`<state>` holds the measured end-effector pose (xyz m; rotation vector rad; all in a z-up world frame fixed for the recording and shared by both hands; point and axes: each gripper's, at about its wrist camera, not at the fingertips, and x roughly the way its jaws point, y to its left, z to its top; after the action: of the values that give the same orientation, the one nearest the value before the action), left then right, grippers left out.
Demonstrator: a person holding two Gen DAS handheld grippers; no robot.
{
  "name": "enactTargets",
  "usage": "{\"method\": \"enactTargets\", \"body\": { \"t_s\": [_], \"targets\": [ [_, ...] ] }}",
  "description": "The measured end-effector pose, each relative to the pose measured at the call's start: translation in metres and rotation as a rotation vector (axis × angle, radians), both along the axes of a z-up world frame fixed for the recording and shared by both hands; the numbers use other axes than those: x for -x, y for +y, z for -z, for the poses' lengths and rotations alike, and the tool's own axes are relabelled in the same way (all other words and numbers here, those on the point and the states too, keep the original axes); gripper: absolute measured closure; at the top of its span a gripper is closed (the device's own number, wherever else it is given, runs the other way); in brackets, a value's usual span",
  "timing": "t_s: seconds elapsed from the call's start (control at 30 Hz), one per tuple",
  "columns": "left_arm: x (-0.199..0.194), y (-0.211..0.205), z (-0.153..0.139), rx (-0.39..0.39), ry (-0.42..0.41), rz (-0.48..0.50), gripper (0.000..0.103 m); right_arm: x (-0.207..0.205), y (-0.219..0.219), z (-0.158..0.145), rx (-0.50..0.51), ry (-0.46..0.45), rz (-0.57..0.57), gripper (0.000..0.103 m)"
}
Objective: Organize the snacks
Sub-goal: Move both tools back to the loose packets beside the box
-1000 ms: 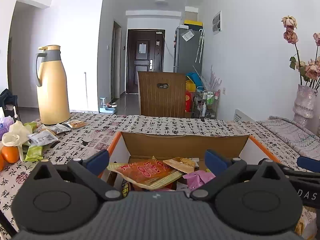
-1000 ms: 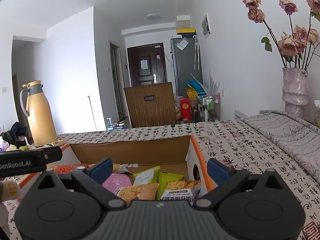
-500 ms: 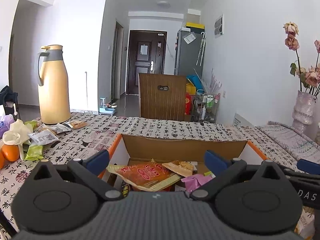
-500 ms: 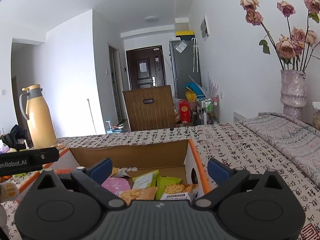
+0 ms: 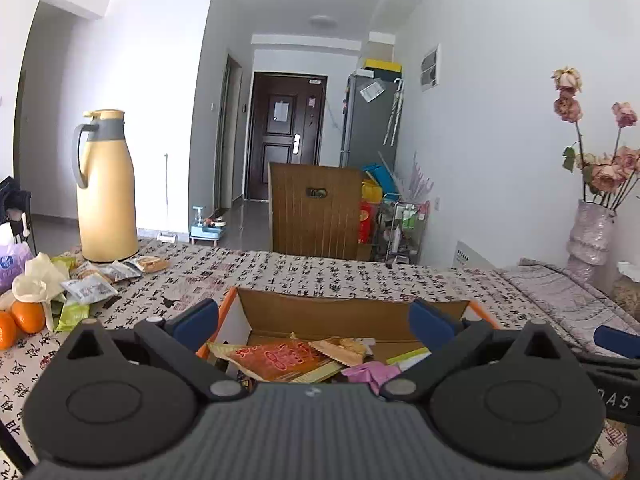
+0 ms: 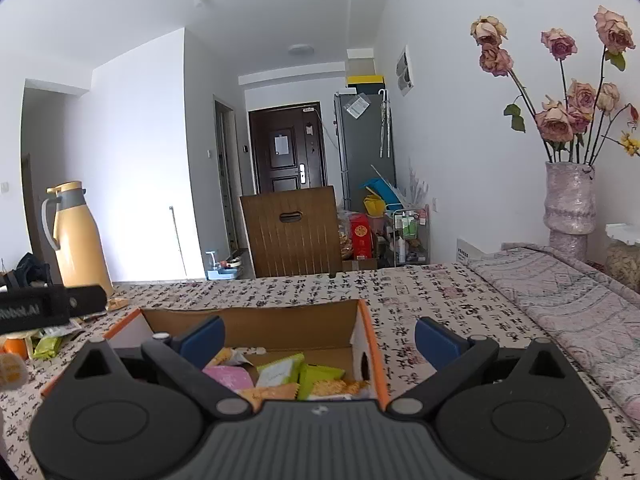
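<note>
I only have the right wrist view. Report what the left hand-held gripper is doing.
Observer: The left hand-held gripper is open and empty, pointing over the cardboard box.
Operator: Tell me what lies in the box below it.
Observer: A red-orange snack packet, on top of the pile at the box's left side.
Operator: List any snacks outside the box.
Observer: Several loose packets lie on the table beside the yellow thermos.
</note>
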<state>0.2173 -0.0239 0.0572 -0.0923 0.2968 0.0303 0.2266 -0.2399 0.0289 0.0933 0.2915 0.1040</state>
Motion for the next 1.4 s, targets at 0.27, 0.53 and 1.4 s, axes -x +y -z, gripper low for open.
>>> {"method": "enactTargets", "body": {
  "t_s": [0.27,0.53,1.4],
  "targets": [
    [0.023,-0.005,0.001,-0.02,0.022,0.038,0.0,0.022,-0.017,0.006,0.027,0.038,-0.001,0.001],
    [0.037,-0.003,0.02,-0.038,0.098,0.053,0.0,0.035,-0.031,0.026,0.098,0.127,-0.004,0.001],
    [0.038,0.007,0.087,0.032,0.317,0.068,0.0,0.007,-0.039,0.085,0.212,0.35,-0.055,0.003]
  ]
}}
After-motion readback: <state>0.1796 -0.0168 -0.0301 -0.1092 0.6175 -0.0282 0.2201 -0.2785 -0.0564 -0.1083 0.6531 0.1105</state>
